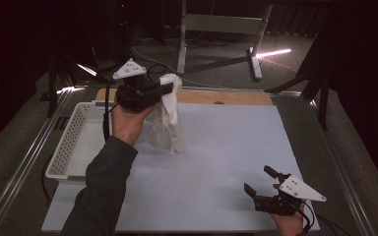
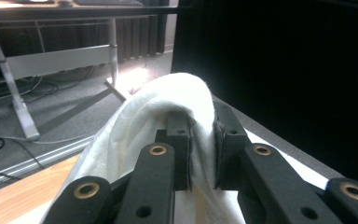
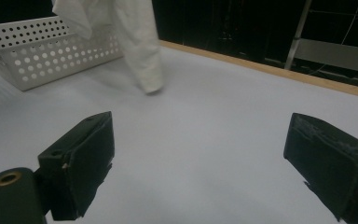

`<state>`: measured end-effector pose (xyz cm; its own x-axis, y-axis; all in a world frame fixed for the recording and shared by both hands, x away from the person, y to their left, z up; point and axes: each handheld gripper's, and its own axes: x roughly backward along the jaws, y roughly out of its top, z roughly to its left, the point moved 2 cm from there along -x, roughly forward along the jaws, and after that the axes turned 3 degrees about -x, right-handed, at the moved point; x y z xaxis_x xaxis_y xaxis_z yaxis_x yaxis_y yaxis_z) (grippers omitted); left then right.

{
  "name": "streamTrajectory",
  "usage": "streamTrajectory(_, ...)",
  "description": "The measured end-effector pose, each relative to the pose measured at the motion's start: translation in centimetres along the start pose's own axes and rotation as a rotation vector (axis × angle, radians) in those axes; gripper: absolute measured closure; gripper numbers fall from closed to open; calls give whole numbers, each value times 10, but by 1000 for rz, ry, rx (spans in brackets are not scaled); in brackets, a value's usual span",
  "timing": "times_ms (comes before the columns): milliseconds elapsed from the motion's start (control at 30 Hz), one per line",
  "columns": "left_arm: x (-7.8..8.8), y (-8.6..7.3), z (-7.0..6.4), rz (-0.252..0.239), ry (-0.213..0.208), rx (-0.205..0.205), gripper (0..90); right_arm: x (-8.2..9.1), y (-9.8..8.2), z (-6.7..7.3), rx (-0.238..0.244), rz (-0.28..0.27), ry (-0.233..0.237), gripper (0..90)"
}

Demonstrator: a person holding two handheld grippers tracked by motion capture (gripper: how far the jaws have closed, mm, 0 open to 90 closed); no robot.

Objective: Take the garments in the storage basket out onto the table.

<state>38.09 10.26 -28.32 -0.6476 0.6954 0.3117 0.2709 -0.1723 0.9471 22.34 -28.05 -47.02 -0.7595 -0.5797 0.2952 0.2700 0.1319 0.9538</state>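
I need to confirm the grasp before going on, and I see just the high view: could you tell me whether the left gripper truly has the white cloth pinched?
Observer: Yes. In the left gripper view the white cloth drapes over one jaw and is pinched between both pads of the left gripper.
Operator: Thank you. Is its lower end free of the table?
Observer: In the right gripper view the cloth's tip hangs at the white table surface, beside the perforated basket; contact I cannot tell.
Operator: And the right gripper?
Observer: The right gripper has its jaws wide apart, nothing between them.

One white cloth (image 1: 166, 115), one basket (image 1: 74, 142), apparently two grippers.
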Motion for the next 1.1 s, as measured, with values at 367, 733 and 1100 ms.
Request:
streamTrajectory(367,-21,8,-16,-12,-62,11,804,1,0,0,-2,0,3,85)
streamTrajectory(733,-46,14,-27,-27,-122,44,804,1,0,-1,-8,-1,1,85)
streamTrajectory(1100,-54,9,-30,-16,-141,48,802,3,0,-2,-8,-5,6,85)
